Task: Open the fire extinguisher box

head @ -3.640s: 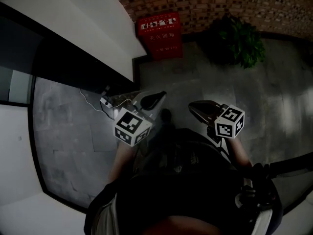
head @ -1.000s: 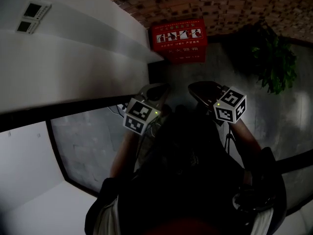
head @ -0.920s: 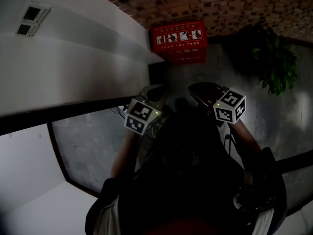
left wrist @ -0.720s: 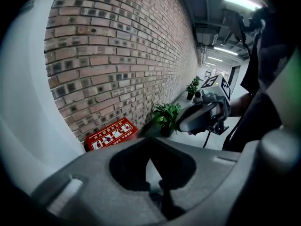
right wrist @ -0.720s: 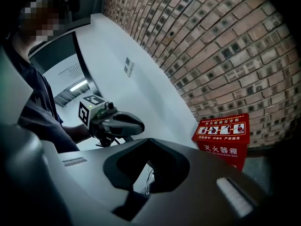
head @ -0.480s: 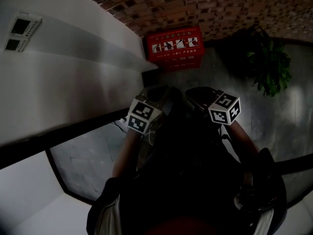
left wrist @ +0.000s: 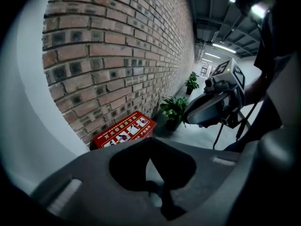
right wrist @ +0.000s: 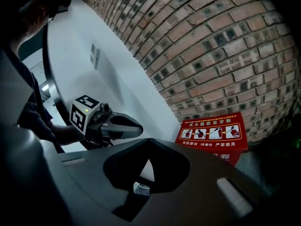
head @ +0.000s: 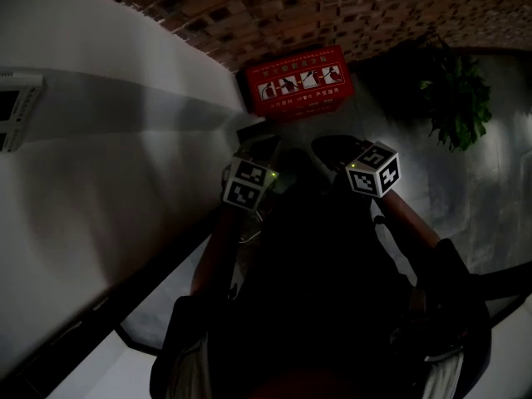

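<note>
A red fire extinguisher box (head: 299, 81) stands on the floor against the brick wall, its lid down and printed with pictograms. It also shows in the left gripper view (left wrist: 124, 132) and the right gripper view (right wrist: 213, 134). My left gripper (head: 264, 145) and right gripper (head: 320, 145) are held side by side, short of the box and above the floor. Both point at the box. In the left gripper view my left gripper (left wrist: 150, 139) is shut with nothing in it. So is my right gripper (right wrist: 149, 140) in its own view. Neither touches the box.
A white wall (head: 125, 140) runs along the left, ending beside the box. The brick wall (head: 349, 7) rises behind it. A potted plant (head: 453, 90) stands on the grey floor to the box's right. The scene is dim.
The box now lies closer to both grippers than a second ago. The white wall fills more of the left side. Both grippers stay shut and side by side.
</note>
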Available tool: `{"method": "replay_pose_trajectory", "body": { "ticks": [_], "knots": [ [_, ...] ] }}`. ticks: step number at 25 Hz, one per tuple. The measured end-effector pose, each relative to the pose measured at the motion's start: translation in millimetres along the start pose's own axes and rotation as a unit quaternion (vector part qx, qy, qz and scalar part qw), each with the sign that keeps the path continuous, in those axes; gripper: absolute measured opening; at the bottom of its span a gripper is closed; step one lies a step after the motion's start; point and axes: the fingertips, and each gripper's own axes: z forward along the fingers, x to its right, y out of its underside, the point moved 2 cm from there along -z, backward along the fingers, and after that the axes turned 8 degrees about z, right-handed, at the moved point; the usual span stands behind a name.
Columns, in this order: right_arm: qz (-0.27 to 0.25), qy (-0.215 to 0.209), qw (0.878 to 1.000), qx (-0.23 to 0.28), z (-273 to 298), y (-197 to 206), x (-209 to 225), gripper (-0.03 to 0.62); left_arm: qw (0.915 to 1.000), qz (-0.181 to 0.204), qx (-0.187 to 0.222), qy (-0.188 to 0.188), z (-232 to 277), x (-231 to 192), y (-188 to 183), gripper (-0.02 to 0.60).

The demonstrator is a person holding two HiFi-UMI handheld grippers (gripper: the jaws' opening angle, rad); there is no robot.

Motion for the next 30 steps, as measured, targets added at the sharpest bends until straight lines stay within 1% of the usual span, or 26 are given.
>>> {"method": "replay_pose_trajectory", "body": {
  "ticks": [3,7,9,12,13,15,17,18,20,22,27,30],
  "knots": [
    [0.027,0.021,0.999,0.0,14.5,0.2,18.1,0.002,0.9996,-0.027,-0.008,-0.011,20.9,-18.2,11.5,0.0],
    [0.04,0.026,0.999,-0.01,28.6,0.0,35.7,0.002,0.9981,-0.058,-0.017,-0.008,46.9,-31.0,17.8,0.0],
    [0.04,0.031,0.999,-0.013,30.5,-2.2,48.3,0.002,0.9976,-0.063,-0.029,-0.004,60.9,-33.2,20.7,0.0],
    [0.053,0.026,0.998,-0.019,24.2,-4.9,62.1,0.002,0.9972,-0.055,-0.05,0.007,83.2,-32.4,19.8,0.0],
    [0.058,0.022,0.998,-0.023,21.8,-4.8,67.1,0.002,0.9969,-0.052,-0.058,0.006,90.5,-33.6,20.4,0.0],
    [0.064,0.016,0.997,-0.036,18.5,-1.6,79.4,0.002,0.9938,-0.059,-0.094,-0.004,103.8,-37.8,34.6,0.0],
    [0.067,0.008,0.996,-0.053,16.6,0.2,88.3,0.002,0.9871,-0.089,-0.132,-0.013,111.8,-39.3,53.7,0.0],
    [0.068,0.005,0.996,-0.061,16.5,-0.8,92.5,0.002,0.9843,-0.106,-0.14,-0.014,114.9,-39.1,57.9,0.0],
    [0.073,0.001,0.995,-0.072,16.8,-4.8,103.7,0.002,0.9801,-0.136,-0.144,-0.014,121.1,-37.9,58.5,0.0],
    [0.07,-0.002,0.995,-0.076,16.9,-11.4,114.4,0.002,0.9778,-0.153,-0.142,-0.022,125.3,-37.9,55.7,0.0],
    [0.047,-0.006,0.994,-0.095,23.0,-17.2,134.4,0.002,0.9763,-0.174,-0.125,-0.03,135.3,-38.8,44.4,0.0],
    [0.035,-0.005,0.994,-0.104,29.6,-15.2,142.8,0.002,0.9742,-0.182,-0.127,-0.04,142.0,-42.4,46.8,0.0]
  ]
}}
